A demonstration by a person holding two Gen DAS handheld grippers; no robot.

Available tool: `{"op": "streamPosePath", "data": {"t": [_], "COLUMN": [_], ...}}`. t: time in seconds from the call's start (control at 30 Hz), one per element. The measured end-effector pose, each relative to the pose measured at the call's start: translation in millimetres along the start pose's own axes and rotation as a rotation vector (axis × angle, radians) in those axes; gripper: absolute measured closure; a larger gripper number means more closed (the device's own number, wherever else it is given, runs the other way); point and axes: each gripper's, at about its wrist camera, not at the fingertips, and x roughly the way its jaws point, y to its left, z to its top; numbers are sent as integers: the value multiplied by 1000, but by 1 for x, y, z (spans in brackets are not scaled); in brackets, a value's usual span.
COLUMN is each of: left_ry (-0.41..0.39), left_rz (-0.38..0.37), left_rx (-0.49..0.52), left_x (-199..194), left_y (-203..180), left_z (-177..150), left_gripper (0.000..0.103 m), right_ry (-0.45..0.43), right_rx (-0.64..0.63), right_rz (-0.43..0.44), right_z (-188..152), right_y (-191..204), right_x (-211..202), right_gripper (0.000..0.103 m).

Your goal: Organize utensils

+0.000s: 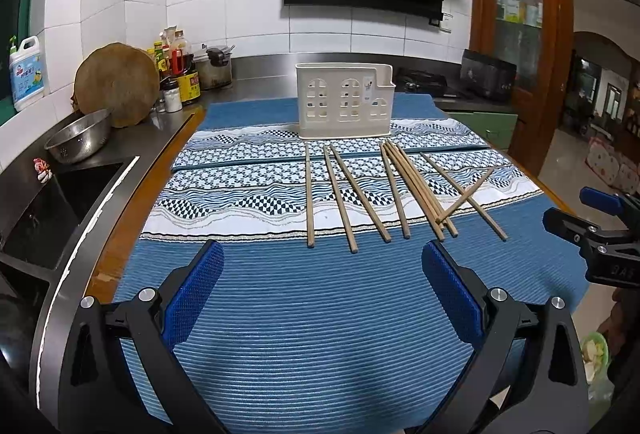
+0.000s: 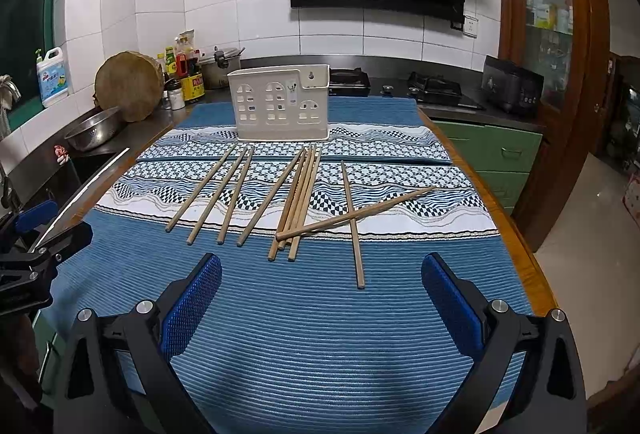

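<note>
both left gripper (image 1: pixel 322 266) and right gripper (image 2: pixel 321 268) wide apart, holding nothing, above blue mat (image 1: pixel 312 314); chopsticks (image 2: pixel 298 193) lying loose near white holder (image 2: pixel 280 103).

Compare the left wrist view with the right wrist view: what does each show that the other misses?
Only the left wrist view shows the sink basin and the open left gripper up close, with the right gripper at its edge. Only the right wrist view shows the green drawers and the wall socket. Both share the white utensil holder, the loose chopsticks on the blue mat, one lying crossed, and the metal colander.
</note>
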Motion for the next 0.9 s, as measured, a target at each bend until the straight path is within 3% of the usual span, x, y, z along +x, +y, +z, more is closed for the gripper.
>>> {"op": "streamPosePath", "data": {"t": [0.9], "left_ry": [2], "left_rz": [0], "left_rx": [11], "left_x": [0], "left_y": [-4], "left_z": [3], "left_gripper": [5], "right_ry": [2], "right_rx": [-4], "right_rz": [3], "right_z": [1], "right_y": [0], "right_x": [3], "right_gripper": [6]}}
